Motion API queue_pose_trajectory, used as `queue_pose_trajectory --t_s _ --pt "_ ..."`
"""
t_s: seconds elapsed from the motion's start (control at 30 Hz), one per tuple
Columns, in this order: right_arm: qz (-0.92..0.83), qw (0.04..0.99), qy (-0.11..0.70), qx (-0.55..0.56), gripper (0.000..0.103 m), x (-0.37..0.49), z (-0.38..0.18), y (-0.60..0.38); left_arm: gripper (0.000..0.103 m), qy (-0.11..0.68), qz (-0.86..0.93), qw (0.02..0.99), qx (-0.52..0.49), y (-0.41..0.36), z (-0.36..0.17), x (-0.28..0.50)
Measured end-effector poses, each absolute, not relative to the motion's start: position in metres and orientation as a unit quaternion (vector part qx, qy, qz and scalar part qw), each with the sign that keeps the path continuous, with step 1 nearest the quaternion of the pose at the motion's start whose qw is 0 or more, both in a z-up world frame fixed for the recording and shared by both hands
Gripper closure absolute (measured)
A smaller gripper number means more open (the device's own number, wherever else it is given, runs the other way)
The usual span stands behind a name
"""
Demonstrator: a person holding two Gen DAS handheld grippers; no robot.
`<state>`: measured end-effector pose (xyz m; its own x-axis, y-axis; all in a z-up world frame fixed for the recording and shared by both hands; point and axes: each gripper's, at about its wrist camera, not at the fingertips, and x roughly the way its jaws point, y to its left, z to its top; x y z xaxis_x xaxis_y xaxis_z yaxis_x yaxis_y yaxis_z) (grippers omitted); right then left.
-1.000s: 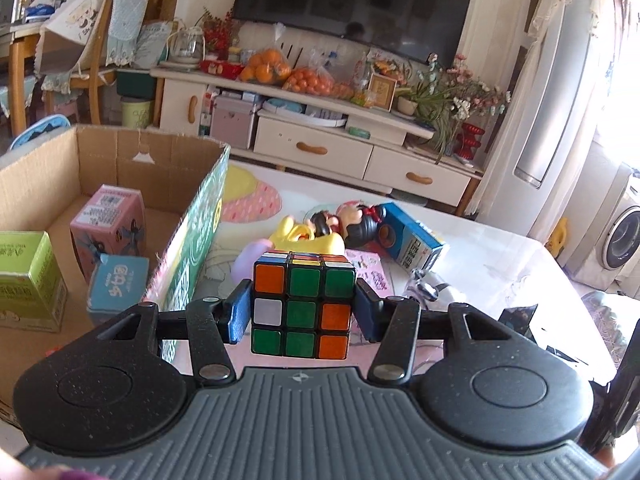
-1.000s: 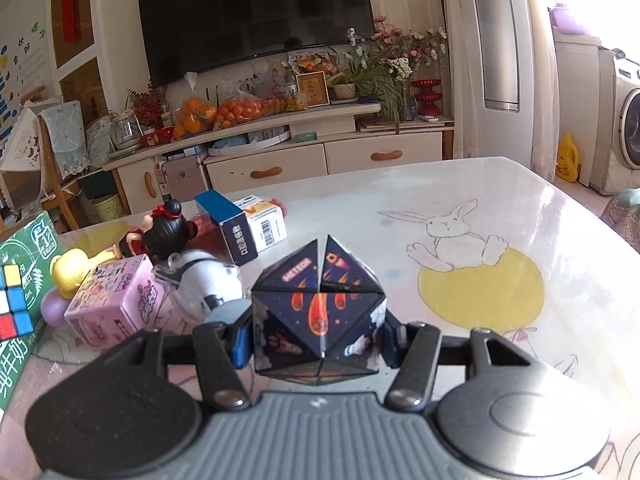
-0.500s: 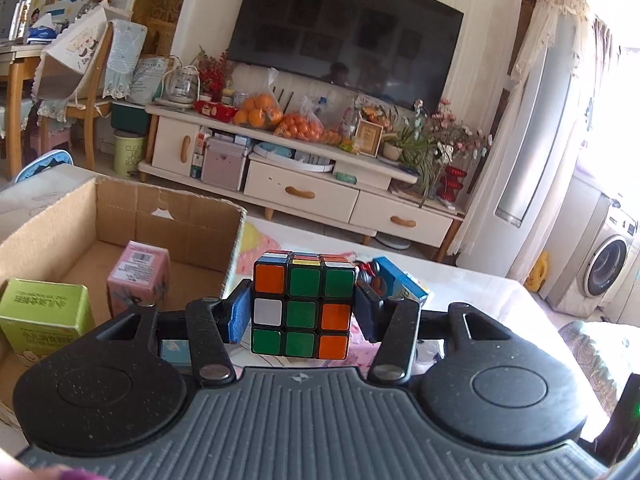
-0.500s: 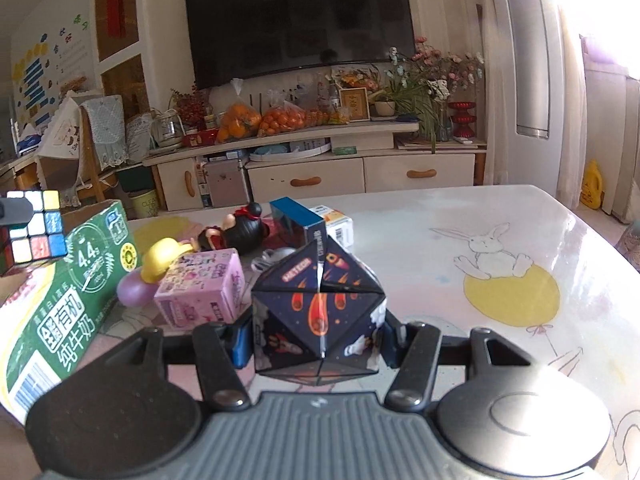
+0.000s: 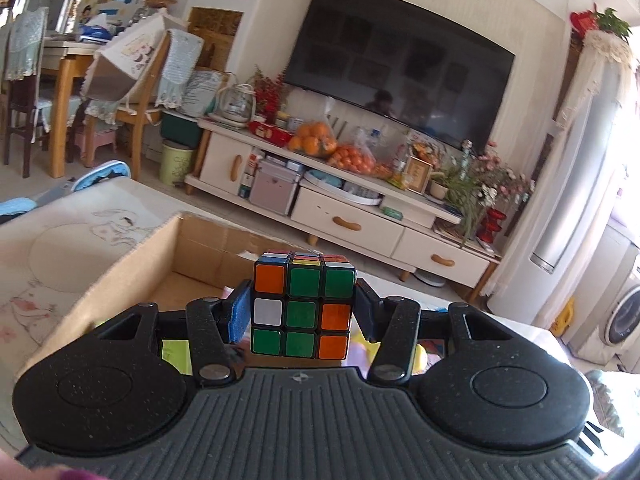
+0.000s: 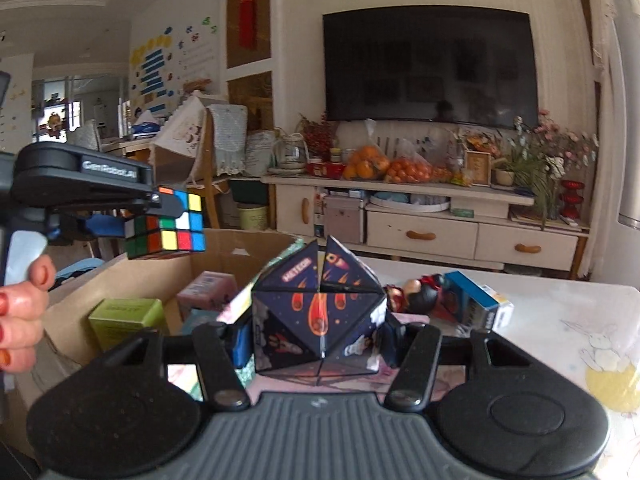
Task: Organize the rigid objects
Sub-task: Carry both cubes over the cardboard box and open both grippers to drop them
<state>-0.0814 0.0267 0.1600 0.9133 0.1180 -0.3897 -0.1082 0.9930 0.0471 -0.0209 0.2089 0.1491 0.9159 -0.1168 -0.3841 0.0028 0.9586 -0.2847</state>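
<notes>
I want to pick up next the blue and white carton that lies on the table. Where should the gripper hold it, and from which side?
Judging by its pose, grip the blue and white carton across its two long flat sides, coming from above. It lies flat on the table, long and narrow. The dark figurine crowds its left end, so hold it nearer the free right end.

The left tongs [image 5: 302, 312] are matt black speckled plastic with blue foam-like pads and small metal pivot pins, clamped on a puzzle cube [image 5: 304, 308] of glossy plastic stickers. Just behind the cube, the carton [image 5: 132, 268] is plain matt corrugated cardboard. The right tongs [image 6: 318, 330] grip a folding cube [image 6: 318, 320] with smooth printed faces. Beyond it, the worktop [image 6: 560, 312] looks glossy.
</notes>
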Motion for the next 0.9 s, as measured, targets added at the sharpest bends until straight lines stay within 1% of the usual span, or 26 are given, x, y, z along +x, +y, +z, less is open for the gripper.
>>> queue_pose_trajectory --t_s 0.27,0.57,0.9 --pt "0.121 0.974 0.191 -0.007 0.045 -0.068 0.166 0.076 0.039 0.209 0.014 0.962 -0.174 0.235 0.154 -0.004" --pt "0.162 0.963 0.215 -0.019 0.045 -0.050 0.153 0.114 0.039 0.229 0.026 0.958 -0.169 0.232 0.151 0.002" --pt "0.178 0.953 0.245 -0.024 0.045 -0.039 0.139 0.131 0.039 0.260 0.028 0.952 -0.159 0.222 0.146 0.005"
